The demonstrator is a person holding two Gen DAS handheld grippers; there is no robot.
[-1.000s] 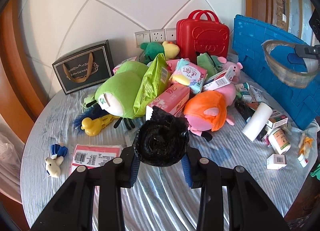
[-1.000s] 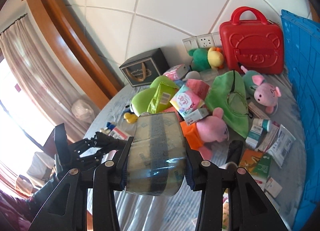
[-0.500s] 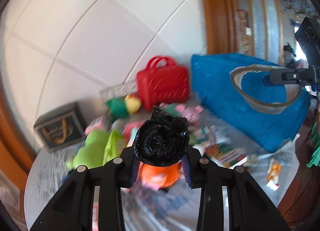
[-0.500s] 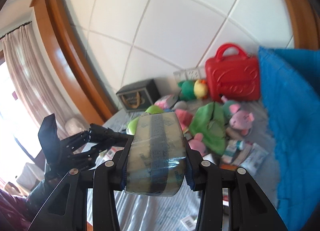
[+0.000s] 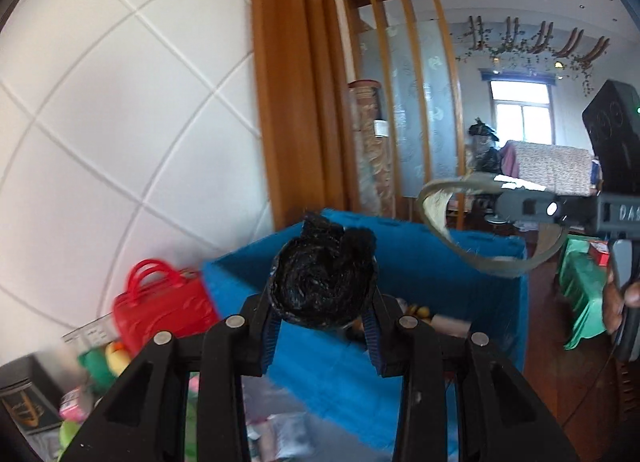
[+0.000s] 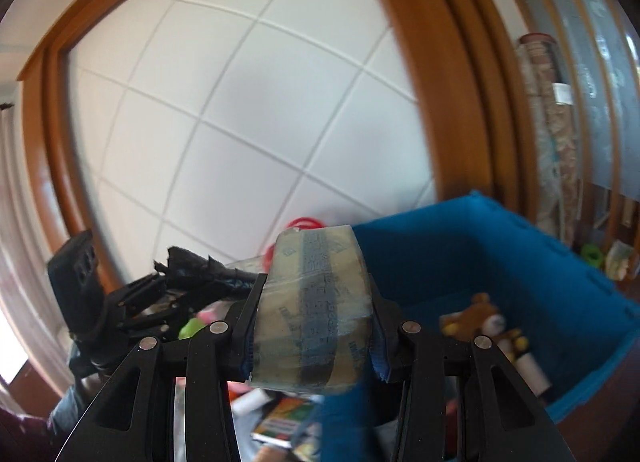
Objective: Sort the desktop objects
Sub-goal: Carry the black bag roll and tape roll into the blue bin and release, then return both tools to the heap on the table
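My left gripper (image 5: pixel 320 336) is shut on a black roll of bin bags (image 5: pixel 324 286), held up in front of the blue crate (image 5: pixel 404 270). My right gripper (image 6: pixel 314 342) is shut on a wide roll of clear packing tape (image 6: pixel 316 310) at the crate's (image 6: pixel 500 258) near rim. In the left wrist view the tape roll (image 5: pixel 440 214) and the right gripper's body (image 5: pixel 560 208) hang at the right, above the crate. In the right wrist view the left gripper (image 6: pixel 192 268) with the black roll shows at the left.
Inside the crate lie a brown teddy bear (image 6: pixel 476 316) and a white roll (image 6: pixel 528 372). A red bear case (image 5: pixel 160 302) stands against the white tiled wall beside the crate. Plush toys and packets (image 5: pixel 108 358) cover the table below. A wooden frame (image 5: pixel 296 82) rises behind.
Both grippers have risen from over the cluttered table and swung right toward the blue crate, each keeping its roll. The table clutter has dropped to the lower left of both views.
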